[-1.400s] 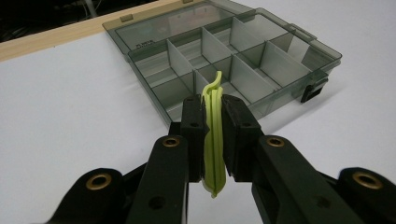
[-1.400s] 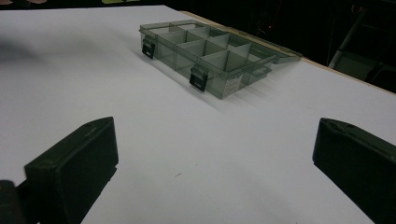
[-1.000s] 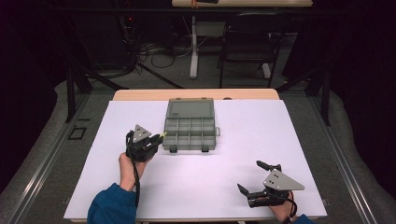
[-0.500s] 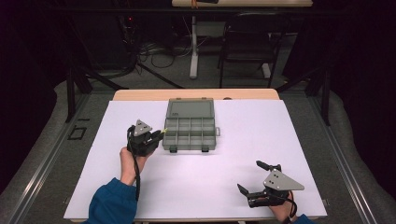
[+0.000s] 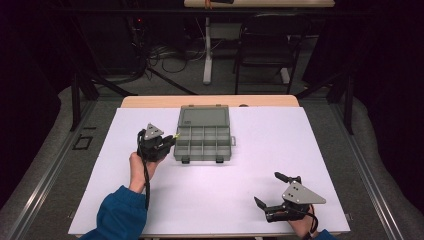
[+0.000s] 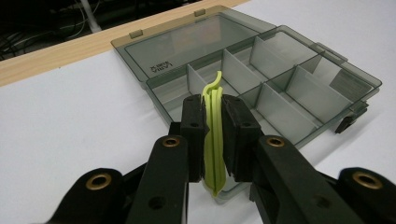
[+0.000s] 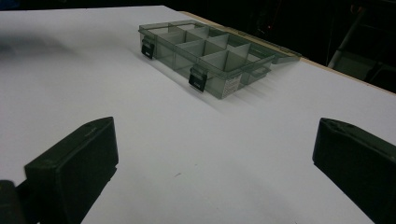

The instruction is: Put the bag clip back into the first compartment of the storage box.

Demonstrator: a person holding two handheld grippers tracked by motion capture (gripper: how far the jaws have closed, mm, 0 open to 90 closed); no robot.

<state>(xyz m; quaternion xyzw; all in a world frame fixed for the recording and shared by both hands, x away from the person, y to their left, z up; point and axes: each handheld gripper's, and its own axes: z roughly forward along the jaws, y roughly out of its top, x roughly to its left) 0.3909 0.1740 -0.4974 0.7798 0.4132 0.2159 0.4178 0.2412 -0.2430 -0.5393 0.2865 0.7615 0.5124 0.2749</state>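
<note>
A grey see-through compartment box (image 5: 204, 140) lies open on the white table, its lid (image 5: 204, 116) folded flat behind it; the box (image 6: 280, 93) and the box (image 7: 205, 53) appear in both gripper views. My left gripper (image 5: 171, 140) hovers at the box's left edge, shut on a bundle of yellow-green strips (image 6: 214, 140) standing upright between its pads (image 6: 194, 135). The strips' tip (image 5: 176, 135) shows as a small yellow spot over the box's left wall. My right gripper (image 5: 274, 190) rests near the table's front right, jaws wide open with nothing between them.
The white table top (image 5: 280, 150) ends in a wooden strip (image 5: 150, 101) at the back. Black latches (image 7: 198, 78) stick out of the box's front wall. Beyond the table stand a chair (image 5: 265, 45), cables and a desk leg (image 5: 207, 50) on the dark floor.
My left gripper has slid to the right, toward the box's left edge, with the strips in it. My right gripper has stayed put.
</note>
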